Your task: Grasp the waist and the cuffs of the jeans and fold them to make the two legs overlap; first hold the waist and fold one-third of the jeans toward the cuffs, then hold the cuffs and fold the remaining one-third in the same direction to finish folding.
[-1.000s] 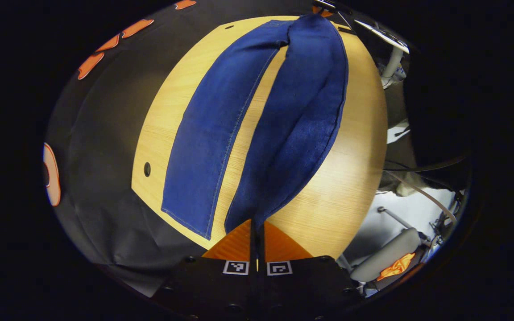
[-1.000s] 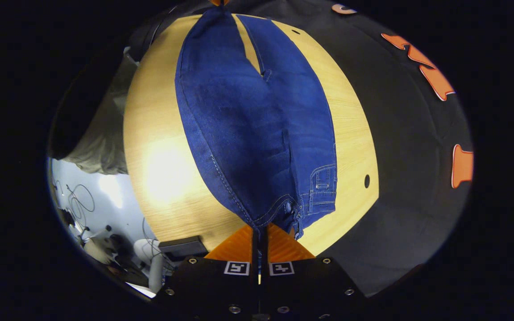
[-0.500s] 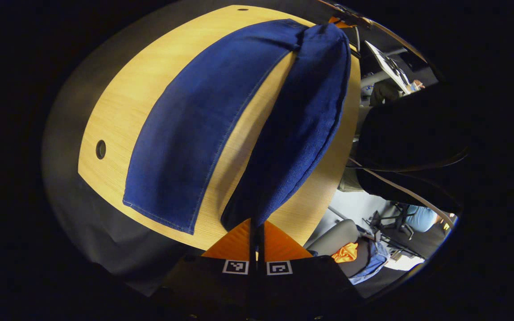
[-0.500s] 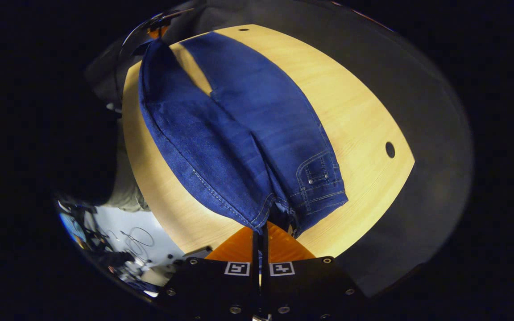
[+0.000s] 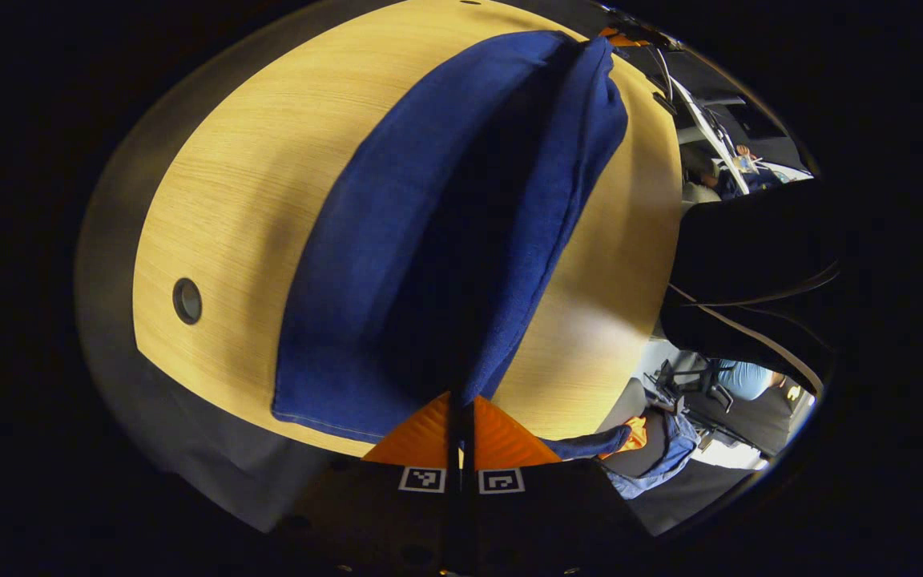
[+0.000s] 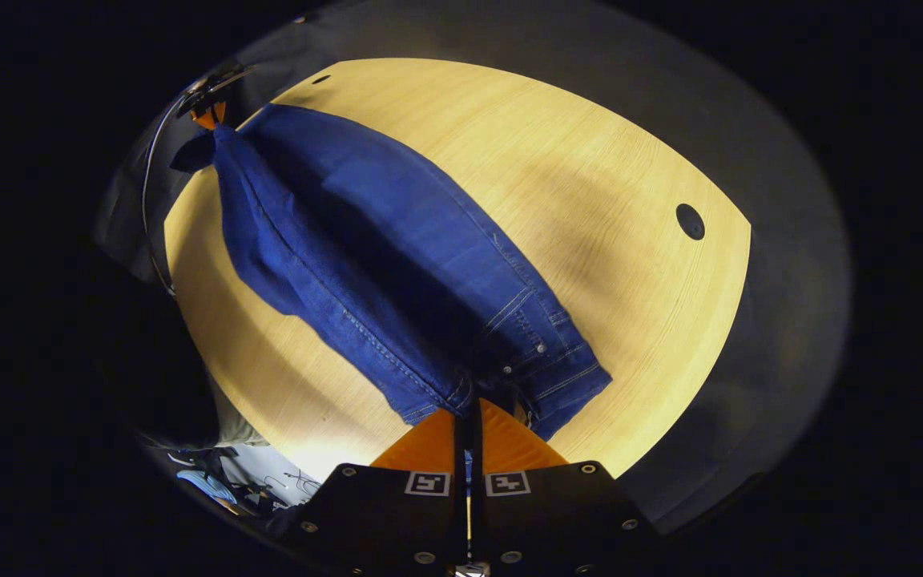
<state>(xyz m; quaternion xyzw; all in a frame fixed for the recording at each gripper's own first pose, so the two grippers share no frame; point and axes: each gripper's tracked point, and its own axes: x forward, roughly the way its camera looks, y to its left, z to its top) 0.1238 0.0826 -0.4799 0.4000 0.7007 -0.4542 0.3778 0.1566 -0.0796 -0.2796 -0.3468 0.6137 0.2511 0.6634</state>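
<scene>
Over the wooden table, jeans pinched by both tongs, no legible writing

Jeans: deep blue denim, pale contrast stitching along seams and hem, small metal rivets at the pocket. Surface: light yellow-tan wood grain, one dark round hole. Booth floor covering around it: dark grey.

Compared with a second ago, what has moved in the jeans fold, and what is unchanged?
The lifted leg, carried by the left gripper at the cuff and the right gripper at the waist, has swung across toward the leg lying flat on the table; the strip of wood between them has closed. Both grippers stay clamped; the flat leg has not shifted.
</scene>
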